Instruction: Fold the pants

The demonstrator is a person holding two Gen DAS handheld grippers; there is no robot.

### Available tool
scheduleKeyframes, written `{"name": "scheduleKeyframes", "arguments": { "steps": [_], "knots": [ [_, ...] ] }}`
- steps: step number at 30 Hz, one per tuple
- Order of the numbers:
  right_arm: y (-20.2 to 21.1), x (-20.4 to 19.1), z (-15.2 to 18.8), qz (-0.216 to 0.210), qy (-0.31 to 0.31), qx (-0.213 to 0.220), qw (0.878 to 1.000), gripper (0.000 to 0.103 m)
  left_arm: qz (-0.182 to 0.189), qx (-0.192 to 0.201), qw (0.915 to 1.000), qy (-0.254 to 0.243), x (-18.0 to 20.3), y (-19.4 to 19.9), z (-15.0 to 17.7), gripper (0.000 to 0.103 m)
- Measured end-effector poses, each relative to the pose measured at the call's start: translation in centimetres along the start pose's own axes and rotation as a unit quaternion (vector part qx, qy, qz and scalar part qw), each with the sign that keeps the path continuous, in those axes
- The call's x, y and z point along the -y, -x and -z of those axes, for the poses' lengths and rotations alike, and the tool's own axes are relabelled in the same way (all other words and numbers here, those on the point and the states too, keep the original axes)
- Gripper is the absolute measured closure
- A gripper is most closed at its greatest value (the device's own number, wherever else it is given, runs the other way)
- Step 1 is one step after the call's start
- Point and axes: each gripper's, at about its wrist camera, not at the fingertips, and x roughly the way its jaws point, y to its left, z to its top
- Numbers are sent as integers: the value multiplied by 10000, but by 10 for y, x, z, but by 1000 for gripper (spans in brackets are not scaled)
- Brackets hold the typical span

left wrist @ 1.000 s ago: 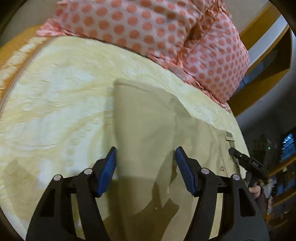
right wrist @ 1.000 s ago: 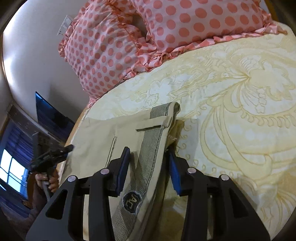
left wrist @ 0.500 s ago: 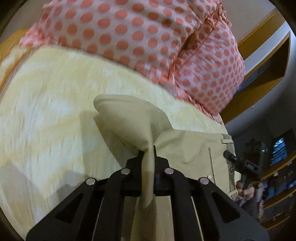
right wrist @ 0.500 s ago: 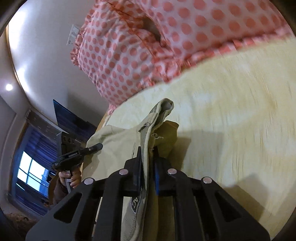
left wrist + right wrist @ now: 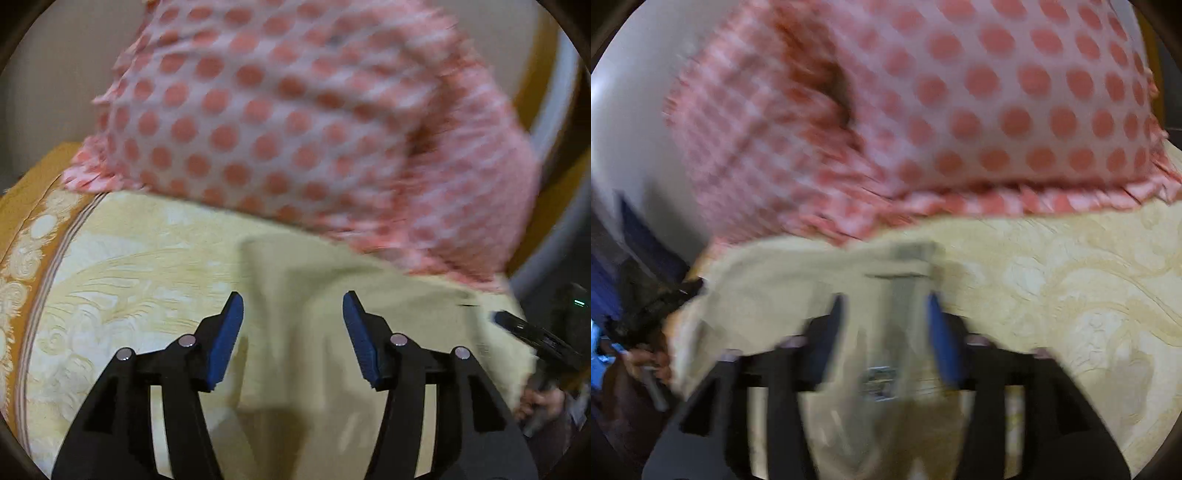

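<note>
Both the left claw (image 5: 293, 325) and right claw (image 5: 884, 325) gape, released, over the khaki pants (image 5: 332, 295) on the bed (image 5: 129, 280) near the pillows (image 5: 295, 122); one fold seems laid, more likely remain

Plain khaki pants (image 5: 332, 295) lie on a pale yellow bedspread (image 5: 129, 277) with swirls; the pillows (image 5: 277, 122) are pink with coral dots.

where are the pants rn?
The beige cotton pants lie flat on the yellow patterned bedspread, far edge just below the pink polka-dot pillows; both views show them under the open tongs, toward the bed's middle.
</note>
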Motion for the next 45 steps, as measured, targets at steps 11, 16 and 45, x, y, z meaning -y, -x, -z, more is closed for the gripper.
{"name": "scheduleKeyframes", "arguments": {
  "steps": [11,16,45],
  "knots": [
    [-34,4,16,341,-963,-856,9911,20,72,-1104,9927,486,-5,-53,18,51],
    [25,-49,51,942,66,-321,9950,11,-379,-553,9977,-128,18,19,46,22],
    [33,-138,231,2631,825,600,9594,1,-1927,284,9751,-1065,70,100,226,2]
  ]
}}
